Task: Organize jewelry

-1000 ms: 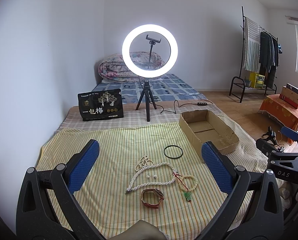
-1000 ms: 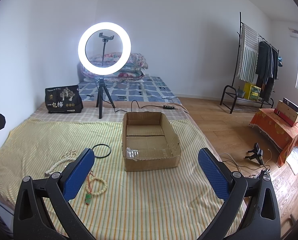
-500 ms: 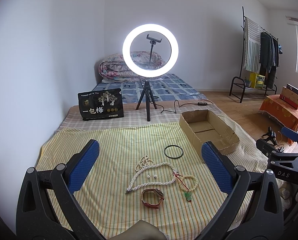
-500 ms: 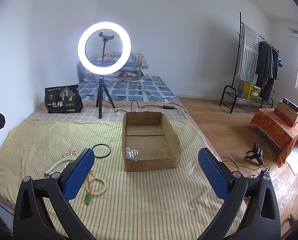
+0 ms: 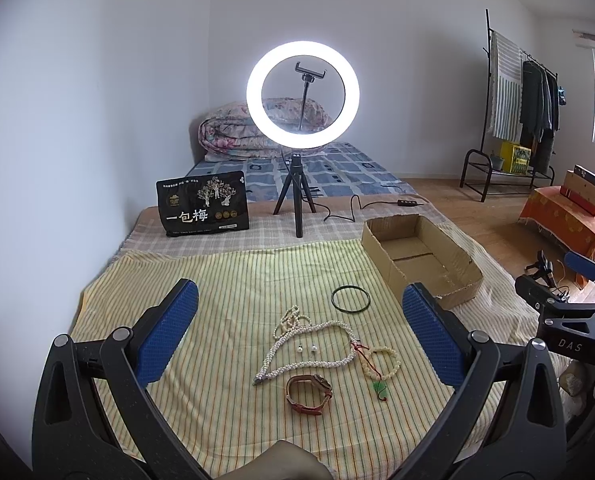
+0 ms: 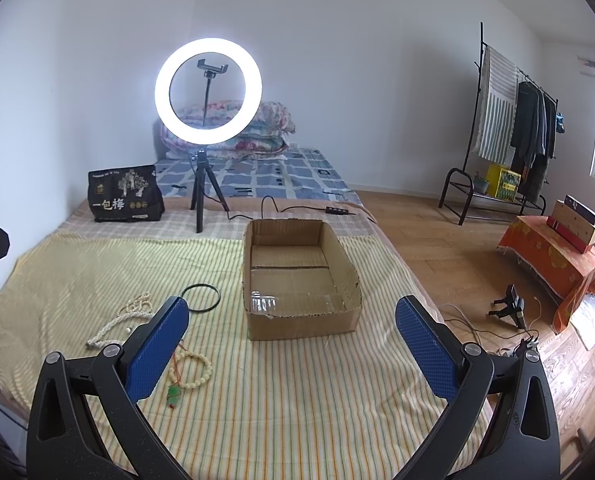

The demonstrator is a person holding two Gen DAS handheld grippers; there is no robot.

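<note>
1. A long white pearl-bead necklace [image 5: 309,346] lies in a loose loop on the yellow striped cloth [image 5: 233,280] that covers the near part of the bed, towards the cloth's near edge.
2. Inside that loop lie two small pearl earrings [image 5: 306,349], close together and clear of the beads.
3. A brown leather-strap wristwatch [image 5: 309,394] lies curled in a ring just beside the necklace's near end.
4. A cream bead bracelet with a red cord and a green pendant [image 5: 379,368] lies at the necklace's right side; whether they touch is unclear.
5. A thin dark smooth bangle [image 5: 350,299] lies flat, farther in, between the necklace and the box.
6. A shallow open brown cardboard box [image 6: 301,276] with ragged cut walls stands on the cloth's right side, nothing inside it.
7. The left gripper [image 5: 299,332] hovers above the jewellery, its blue textured fingers [image 5: 169,334] spread wide and holding nothing.
8. The right gripper [image 6: 293,346] hangs in front of the box's near wall, fingers [image 6: 427,350] likewise wide apart and empty.
9. A lit white ring light on a black tripod [image 5: 302,94] and a glossy black printed pouch [image 5: 203,205] stand on the checked blanket beyond the cloth's far edge.
</note>
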